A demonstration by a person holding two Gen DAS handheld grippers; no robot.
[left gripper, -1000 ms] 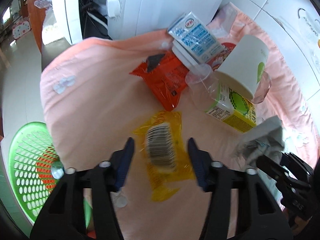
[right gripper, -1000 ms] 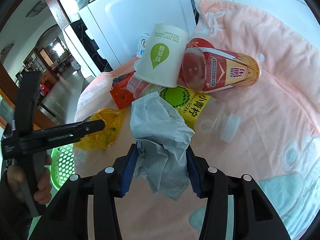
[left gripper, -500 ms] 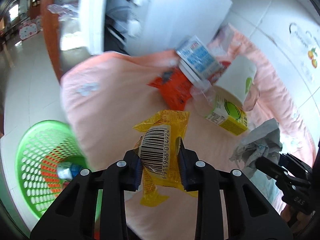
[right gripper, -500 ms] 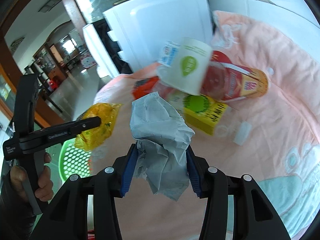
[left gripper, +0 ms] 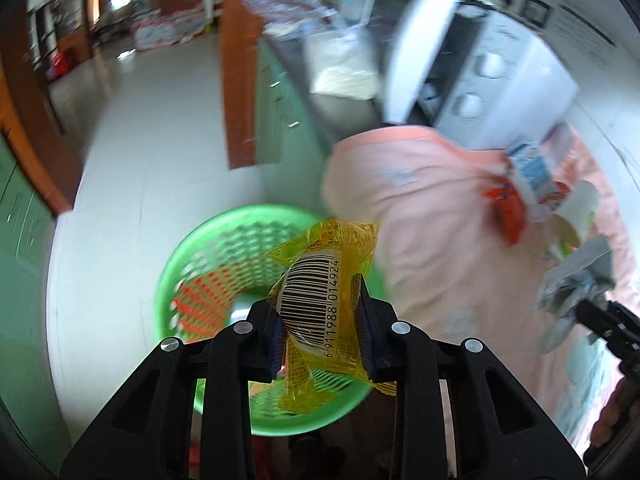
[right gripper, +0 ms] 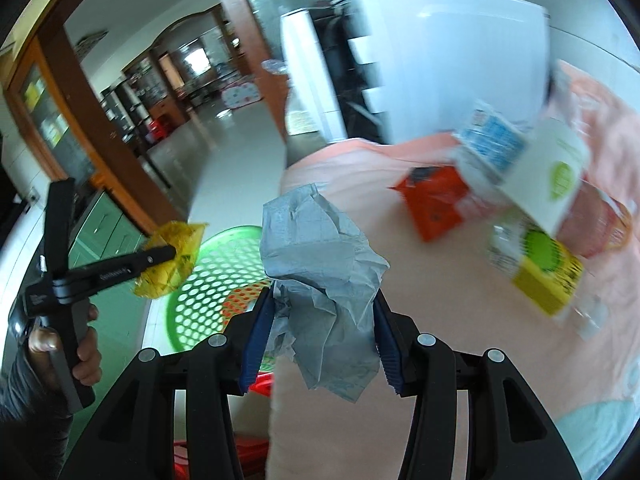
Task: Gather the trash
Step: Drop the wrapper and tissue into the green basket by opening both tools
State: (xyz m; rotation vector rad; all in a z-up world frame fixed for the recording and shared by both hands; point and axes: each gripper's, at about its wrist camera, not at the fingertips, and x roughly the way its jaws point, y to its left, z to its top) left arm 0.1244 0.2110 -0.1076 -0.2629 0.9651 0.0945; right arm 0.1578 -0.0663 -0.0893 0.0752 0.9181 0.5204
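My left gripper (left gripper: 320, 320) is shut on a yellow wrapper (left gripper: 320, 300) with a barcode, held in the air above the green basket (left gripper: 192, 256) on the floor. The wrapper (right gripper: 172, 258) and the basket (right gripper: 208, 280) also show in the right wrist view. My right gripper (right gripper: 320, 340) is shut on a crumpled grey tissue (right gripper: 320, 264), held above the left edge of the pink cloth (right gripper: 400, 320). The tissue (left gripper: 576, 276) shows at the right of the left wrist view.
On the pink cloth (left gripper: 420, 220) lie an orange wrapper (right gripper: 436, 196), a blue-white carton (right gripper: 492, 140), a white paper cup (right gripper: 548, 176), a yellow-green carton (right gripper: 540, 264) and a red cup. White appliances (right gripper: 440, 60) stand behind. The tiled floor (left gripper: 140, 120) lies to the left.
Both grippers have swung left off the cloth toward the green basket, each still holding its item. The yellow wrapper has been lifted off the cloth and now hangs over the basket.
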